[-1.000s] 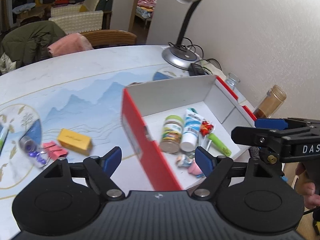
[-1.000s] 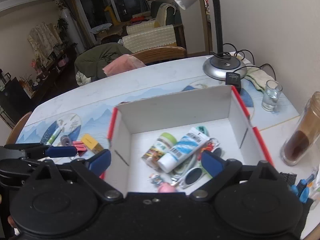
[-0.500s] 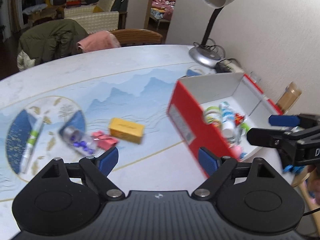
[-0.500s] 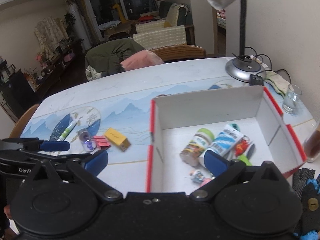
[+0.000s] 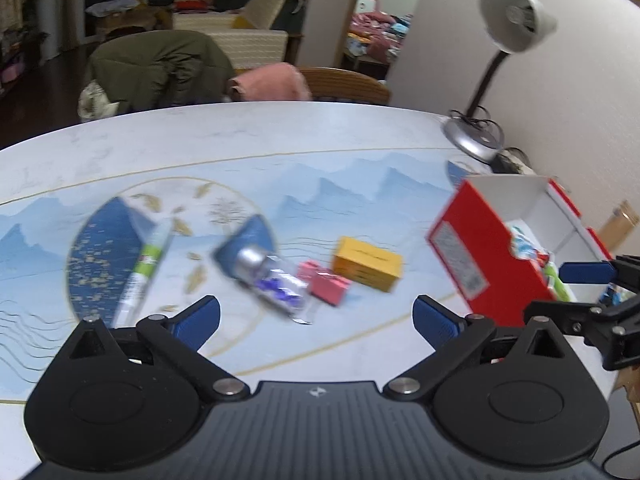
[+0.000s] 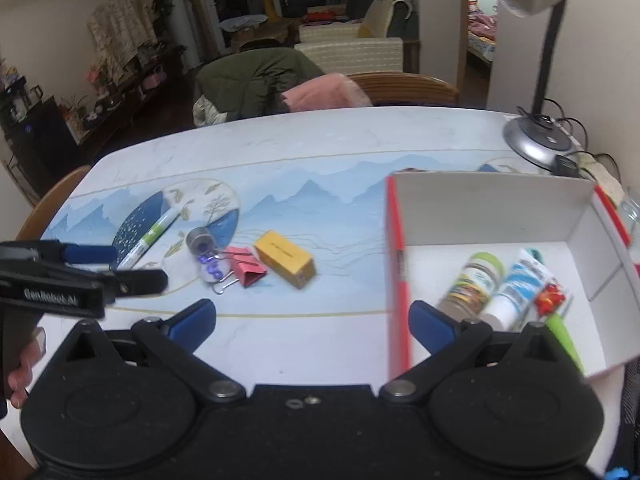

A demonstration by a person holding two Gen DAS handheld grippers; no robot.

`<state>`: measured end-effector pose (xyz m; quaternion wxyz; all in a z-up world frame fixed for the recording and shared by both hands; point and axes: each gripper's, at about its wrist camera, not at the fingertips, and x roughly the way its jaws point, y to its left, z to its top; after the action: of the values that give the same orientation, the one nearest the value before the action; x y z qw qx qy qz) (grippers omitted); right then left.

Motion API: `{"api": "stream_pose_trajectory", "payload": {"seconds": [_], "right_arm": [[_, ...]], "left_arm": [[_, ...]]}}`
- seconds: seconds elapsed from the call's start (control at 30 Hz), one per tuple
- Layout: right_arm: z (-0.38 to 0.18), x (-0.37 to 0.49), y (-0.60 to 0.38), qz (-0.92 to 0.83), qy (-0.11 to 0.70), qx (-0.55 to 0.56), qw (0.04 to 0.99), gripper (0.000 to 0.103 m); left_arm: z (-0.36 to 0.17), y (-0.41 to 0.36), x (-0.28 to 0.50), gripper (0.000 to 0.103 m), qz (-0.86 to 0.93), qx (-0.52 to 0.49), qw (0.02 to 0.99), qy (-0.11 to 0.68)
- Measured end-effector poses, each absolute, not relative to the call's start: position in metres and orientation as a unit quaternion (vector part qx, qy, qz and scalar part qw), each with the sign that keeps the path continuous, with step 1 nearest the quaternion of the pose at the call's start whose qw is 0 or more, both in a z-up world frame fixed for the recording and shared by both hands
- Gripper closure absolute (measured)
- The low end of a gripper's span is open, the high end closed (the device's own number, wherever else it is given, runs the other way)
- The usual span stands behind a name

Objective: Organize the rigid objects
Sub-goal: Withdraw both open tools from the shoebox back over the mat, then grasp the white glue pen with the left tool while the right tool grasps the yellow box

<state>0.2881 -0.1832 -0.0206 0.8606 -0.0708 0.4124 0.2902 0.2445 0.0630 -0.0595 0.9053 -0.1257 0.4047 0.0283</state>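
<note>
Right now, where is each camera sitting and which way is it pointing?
Left wrist: on the open left gripper, above the table's near edge, facing the yellow box; the right gripper shows at right.
Right wrist: on the open right gripper, facing table and red box; the left gripper shows at left.
Shared: yellow box, red box, lamp.

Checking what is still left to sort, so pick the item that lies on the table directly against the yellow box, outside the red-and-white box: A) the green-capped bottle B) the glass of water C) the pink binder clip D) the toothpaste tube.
C: the pink binder clip lies on the table touching the yellow box, left of the red-and-white box.
</note>
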Motion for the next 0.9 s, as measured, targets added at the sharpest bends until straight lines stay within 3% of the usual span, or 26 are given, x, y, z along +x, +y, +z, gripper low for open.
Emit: {"api": "stream_pose_trajectory", "payload": {"seconds": [0.6, 0.9], "right_arm": [[-0.066, 0.334, -0.099, 0.316, 0.423, -0.154, 0.835, 0.002], [-0.094, 0.370, -0.083, 0.293, 0.442, -0.187, 0.827, 0.012]], "left_arm": [[-0.107, 0.171, 0.264, 0.000, 0.076, -0.139, 0.897, 0.412], [-0.137, 0.190, 0.280, 0.000, 0.083, -0.130, 0.887, 0.436]]}}
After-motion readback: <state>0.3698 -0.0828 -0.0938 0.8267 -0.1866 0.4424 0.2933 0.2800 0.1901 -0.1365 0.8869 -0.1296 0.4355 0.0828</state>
